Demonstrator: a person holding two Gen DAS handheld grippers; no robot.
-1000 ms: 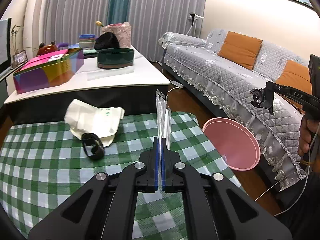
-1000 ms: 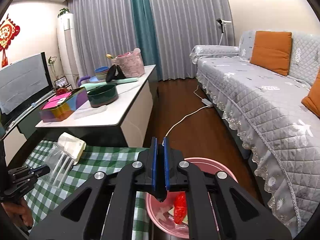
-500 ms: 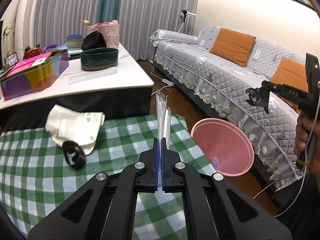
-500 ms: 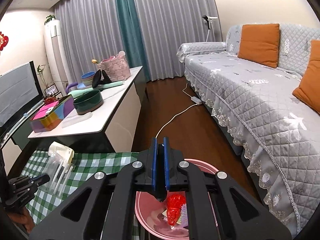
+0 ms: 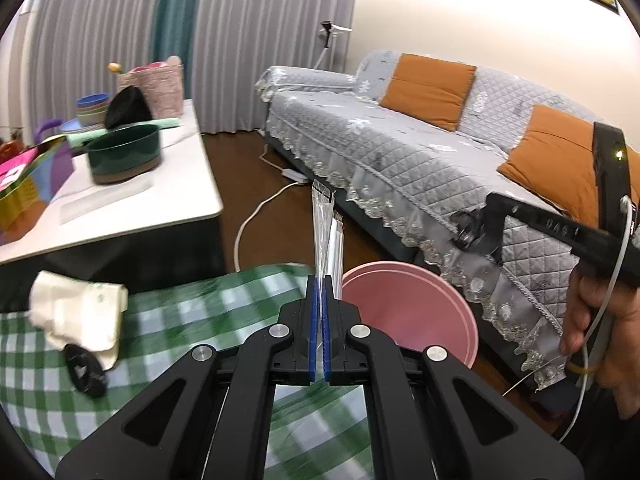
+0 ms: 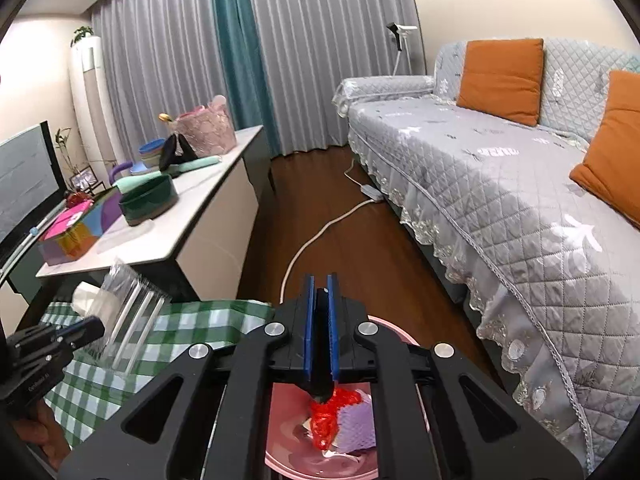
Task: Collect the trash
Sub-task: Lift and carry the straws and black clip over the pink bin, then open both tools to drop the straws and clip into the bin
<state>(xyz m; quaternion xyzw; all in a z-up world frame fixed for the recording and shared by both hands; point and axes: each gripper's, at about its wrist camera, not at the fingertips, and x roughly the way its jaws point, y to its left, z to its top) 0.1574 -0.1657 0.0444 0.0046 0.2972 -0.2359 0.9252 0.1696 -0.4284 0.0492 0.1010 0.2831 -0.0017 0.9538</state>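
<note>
The left claw (image 5: 319, 312) is pinched tight on the clear plastic wrapper (image 5: 325, 232), the packet standing up straight out of the blue pads, and it has swung across. A second ago that wrapper sat over the middle of the green checked worktop (image 5: 180, 320); now it is at the worktop's edge with the pink bin (image 5: 432, 304) just beyond it and filling far more of the left view. So the carry looks nearly done, with only the release over the rim to come.

The right claw (image 6: 320, 320) hangs above the same pink bin (image 6: 288, 432), jaws pressed almost together on a dark piece whose nature I cannot tell. Below it, red crumpled plastic (image 6: 330, 416) and a purple wrapper (image 6: 356, 426) already lie in the bin.

Left behind on the checks are the white plastic bag (image 5: 76, 312) and a small black object (image 5: 86, 370), touching each other. Those look like the next pickups. One risk: a light wrapper may cling to the pads when let go.
</note>
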